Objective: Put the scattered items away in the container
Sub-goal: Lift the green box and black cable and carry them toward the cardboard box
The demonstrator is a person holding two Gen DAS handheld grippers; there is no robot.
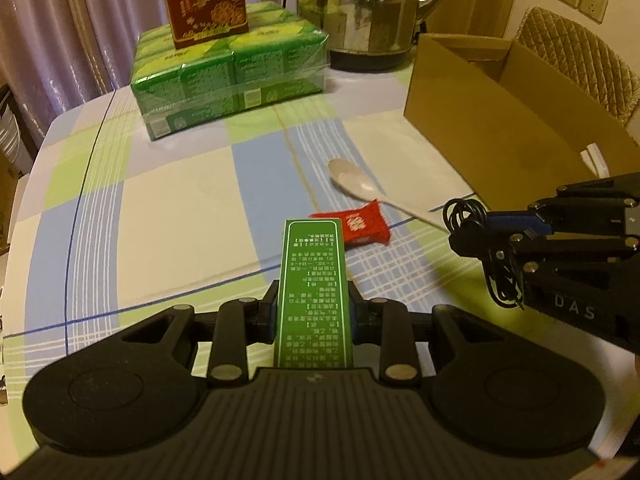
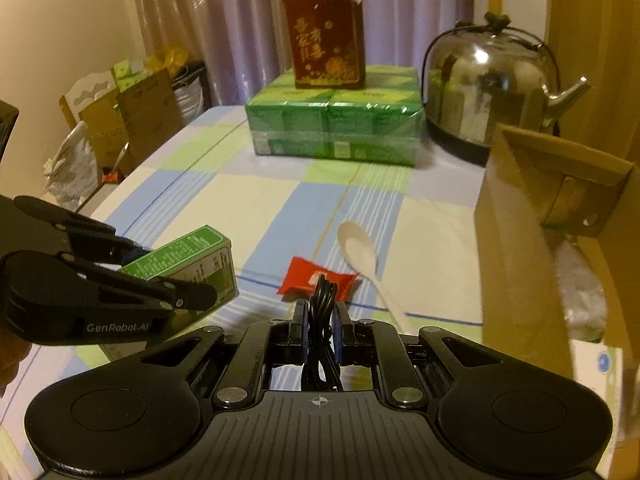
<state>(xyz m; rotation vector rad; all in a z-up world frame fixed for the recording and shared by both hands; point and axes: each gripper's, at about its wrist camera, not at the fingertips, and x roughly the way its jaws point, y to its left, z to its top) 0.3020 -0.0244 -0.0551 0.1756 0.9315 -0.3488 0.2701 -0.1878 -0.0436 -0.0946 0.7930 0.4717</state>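
**Both tools loaded above the bench**

Left tool (image 1: 313,304) is clamped on a green box (image 1: 313,280), held above the checked bench (image 1: 168,200). Right tool (image 2: 320,312) is clamped on a coiled black cable (image 2: 322,300). A white spoon (image 1: 356,182) and red packet (image 1: 358,226) lie touching on the bench, near the open cardboard box (image 1: 480,120) at right.

A green carton (image 1: 313,288) is clamped lengthwise above the table. A coiled black cable (image 2: 322,300) is pinched upright. A white spoon (image 1: 360,185) and red sachet (image 1: 356,226) lie touching beside the open cardboard box (image 1: 500,120).
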